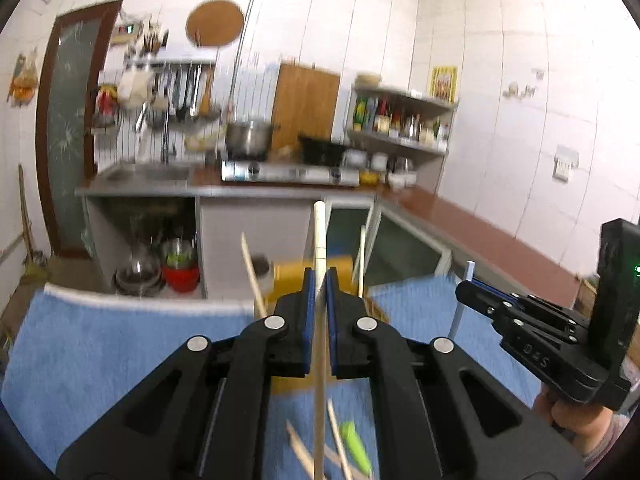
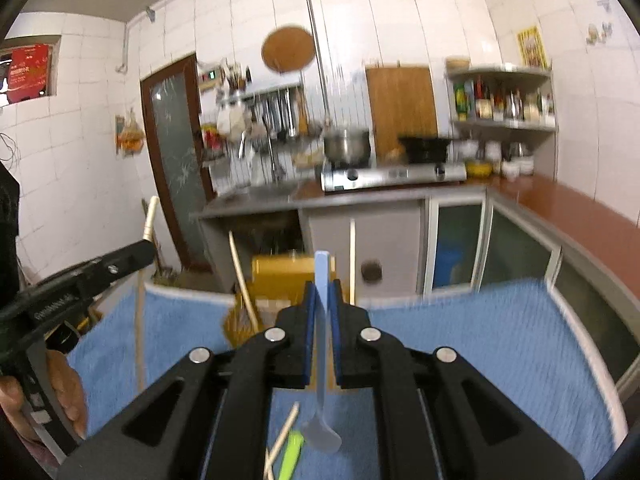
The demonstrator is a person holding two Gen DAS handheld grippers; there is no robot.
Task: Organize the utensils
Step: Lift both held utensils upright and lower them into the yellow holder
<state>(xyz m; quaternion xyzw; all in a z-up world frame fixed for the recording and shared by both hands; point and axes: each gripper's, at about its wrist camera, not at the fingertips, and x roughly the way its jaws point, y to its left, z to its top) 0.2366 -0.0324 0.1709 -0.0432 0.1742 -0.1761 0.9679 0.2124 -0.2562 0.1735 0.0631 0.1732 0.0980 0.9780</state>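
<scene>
Your two wrist cameras look forward along the fingers, close above the blue towel [image 1: 120, 340], both facing the kitchen counter [image 2: 400, 194] and yellow holder [image 2: 280, 276].

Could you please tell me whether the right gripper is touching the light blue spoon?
Touching. In the right wrist view, the right gripper has its blue pads closed against both sides of the light blue spoon, whose handle passes between them with no gap.

This is a home kitchen, walled in white tiles [image 2: 420, 8]. A gas stove [image 2: 394, 176] carries a steel pot [image 2: 346, 144] beside a sink [image 1: 148, 172] with its tap, and ladles hang on a rack [image 2: 276, 110] above. A corner shelf [image 2: 504, 98] holds sauce bottles, with bowls [image 1: 138, 274] stacked under the tabletop [image 1: 480, 224].
</scene>
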